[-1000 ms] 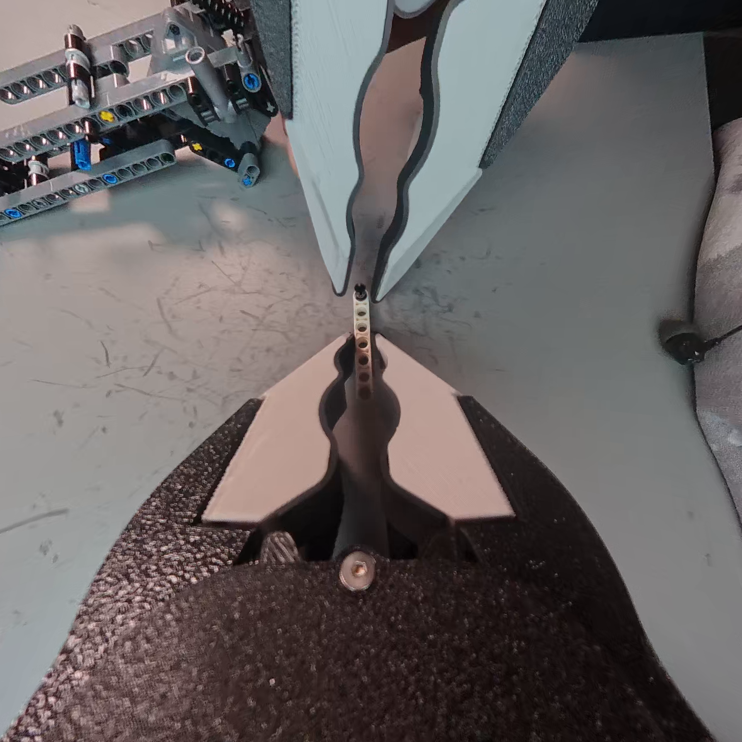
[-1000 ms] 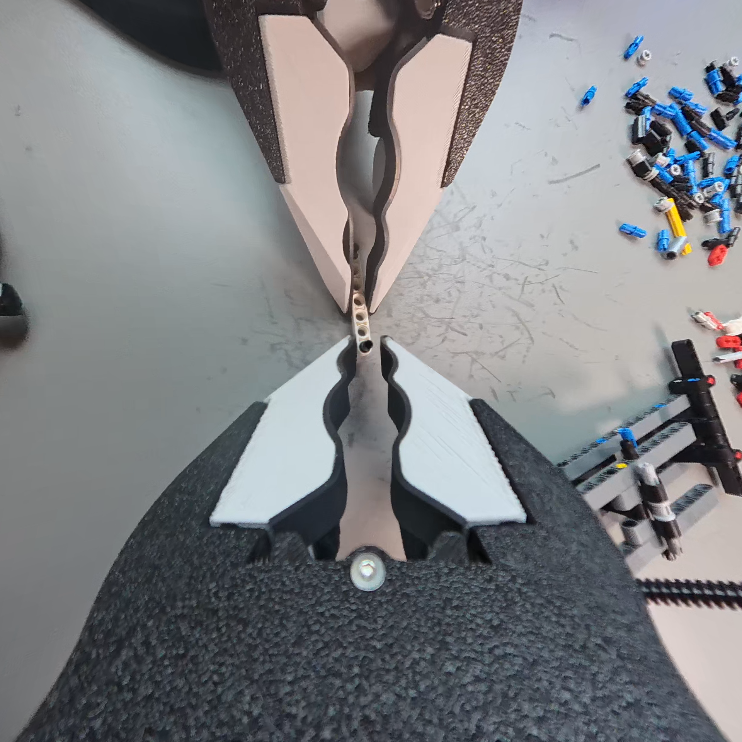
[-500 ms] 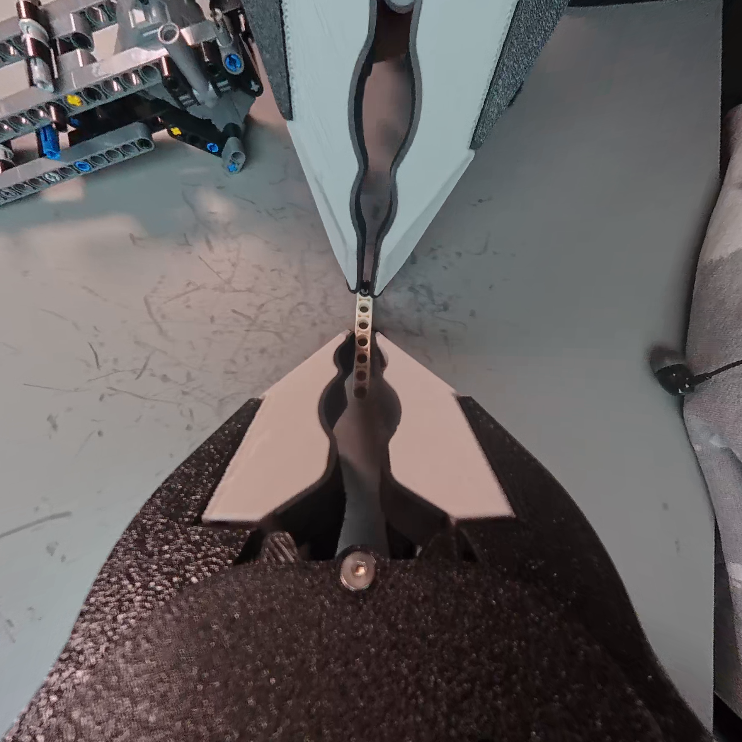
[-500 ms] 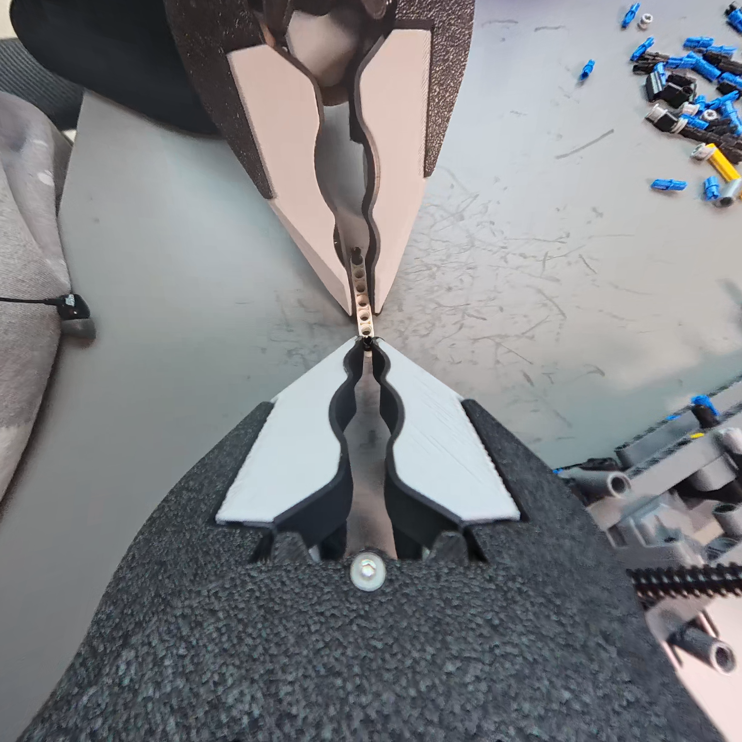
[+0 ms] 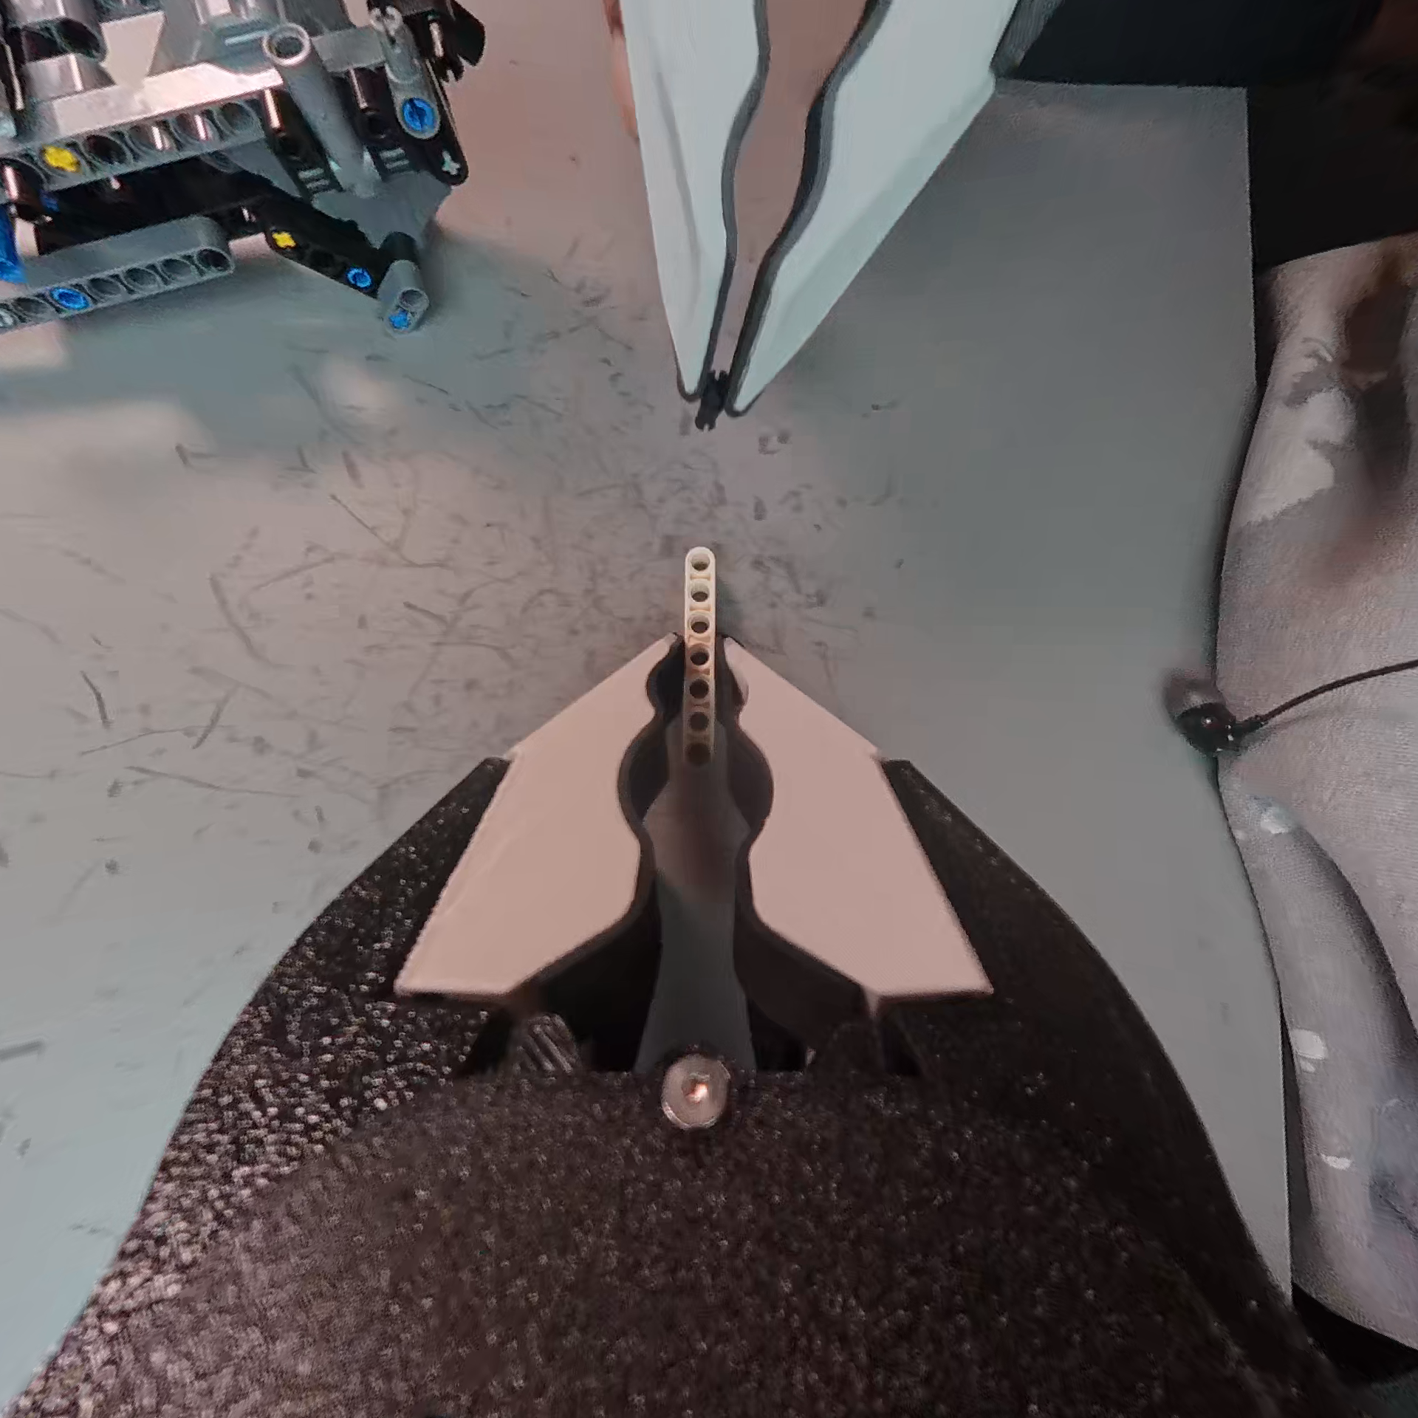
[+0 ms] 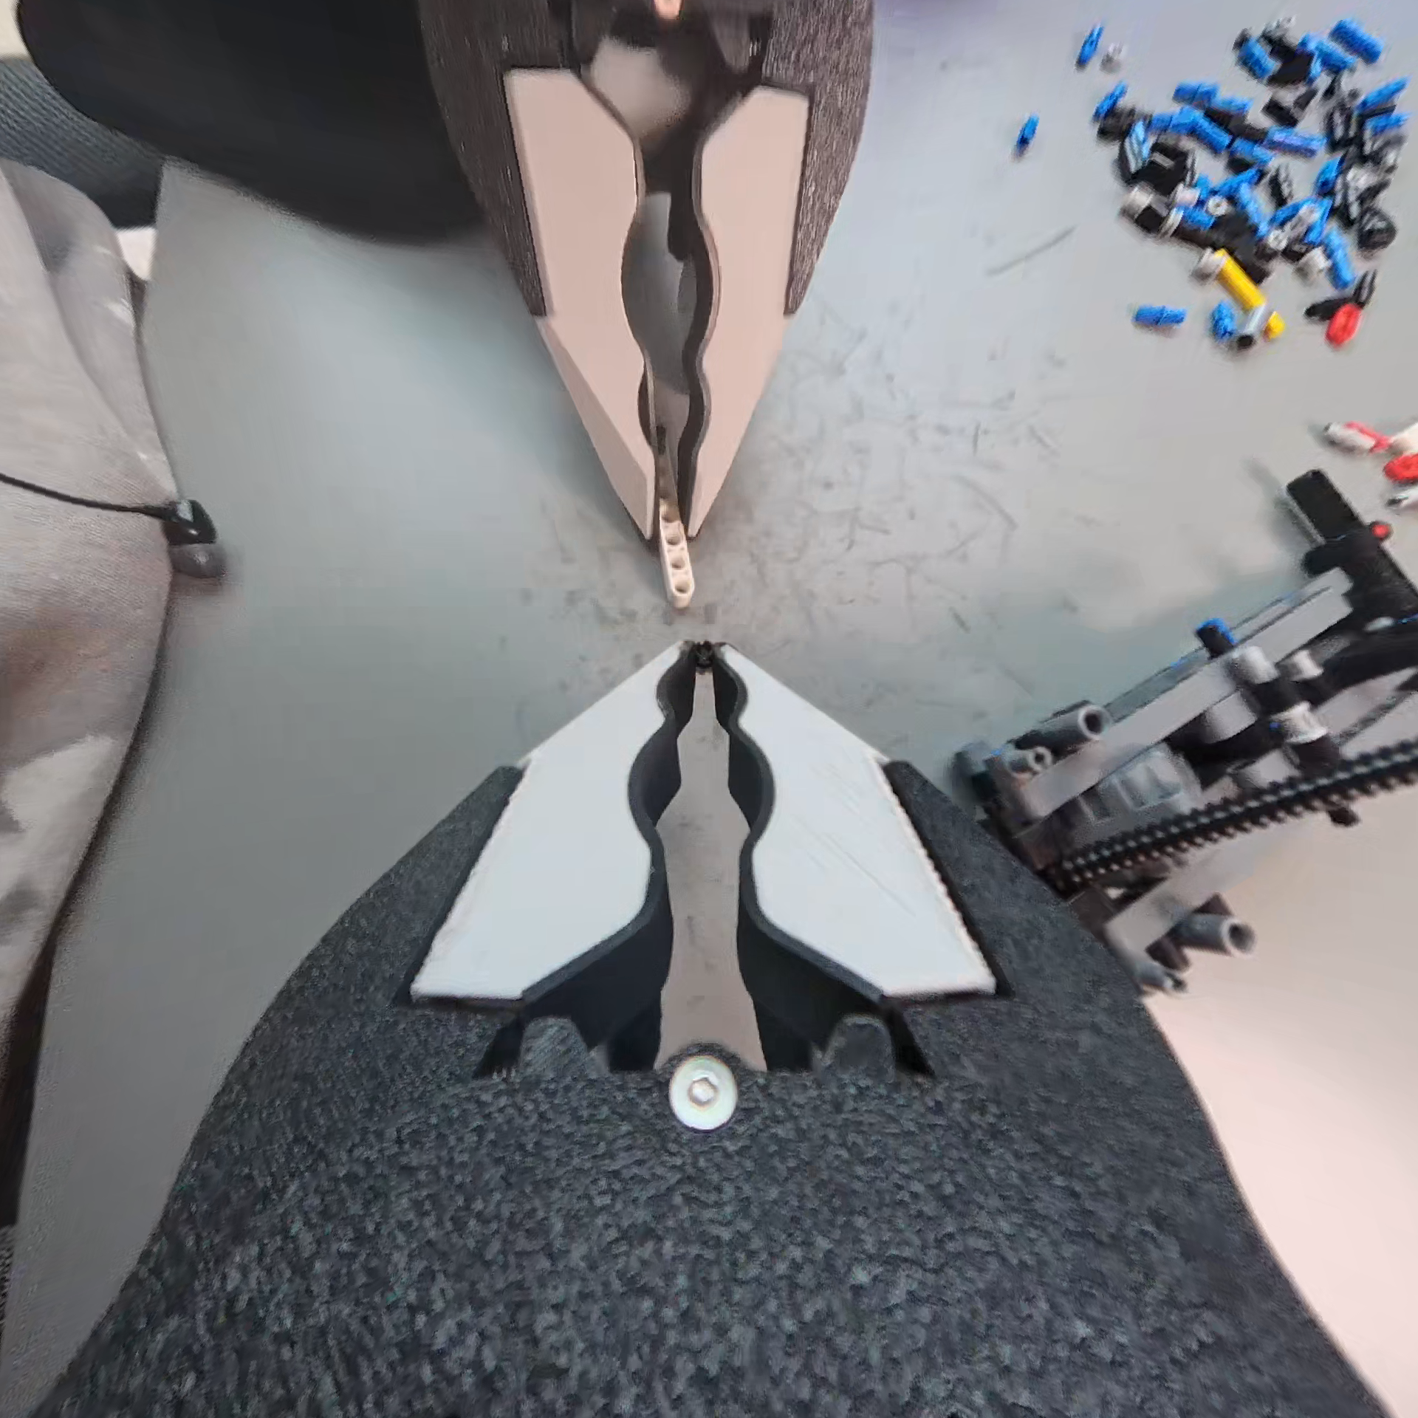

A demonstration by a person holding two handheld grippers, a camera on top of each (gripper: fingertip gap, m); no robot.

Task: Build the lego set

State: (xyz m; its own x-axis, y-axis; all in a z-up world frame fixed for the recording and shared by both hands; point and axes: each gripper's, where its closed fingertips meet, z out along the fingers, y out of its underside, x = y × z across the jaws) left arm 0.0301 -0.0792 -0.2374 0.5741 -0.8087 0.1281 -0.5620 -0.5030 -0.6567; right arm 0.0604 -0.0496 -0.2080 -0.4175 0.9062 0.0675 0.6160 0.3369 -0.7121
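Here the left gripper (image 5: 700, 641), with its pinkish-beige fingers set in a black speckled body, is clamping a slim cream-white perforated lego beam (image 5: 699, 614) between its tips. The beam is standing on its narrow edge, with several of its round holes poking out past the fingertips and the remainder sitting back in the wavy gap between the fingers. In the right wrist view the same beam (image 6: 675, 564) is sticking out of the beige tips and pointing toward the camera.

Facing it, the right gripper (image 6: 701, 654), with pale grey-white fingers in a dark grey textured body, is pinching a tiny black lego pin (image 6: 701, 657) at the very end of its tips. From the left wrist view the pin (image 5: 710, 399) is showing as a small dark stub jutting from the closed white tips. Pin and beam are lying in one line but apart, with a strip of bare table between them.

Both tools are hanging over a scratched, matte grey table (image 5: 307, 575). A partly built grey-and-black lego assembly (image 5: 222, 161) with blue and yellow pins is sitting at the far left in the left wrist view; in the right wrist view it (image 6: 1197, 775) is lying just beside the right gripper, its black toothed rack facing the camera. A loose pile of blue, black, yellow and red small lego parts (image 6: 1266, 176) is lying well apart at the table's far right. A small black rounded object on a thin cord (image 5: 1205, 725) is resting at the table edge, touching pale grey fabric (image 5: 1335, 690).
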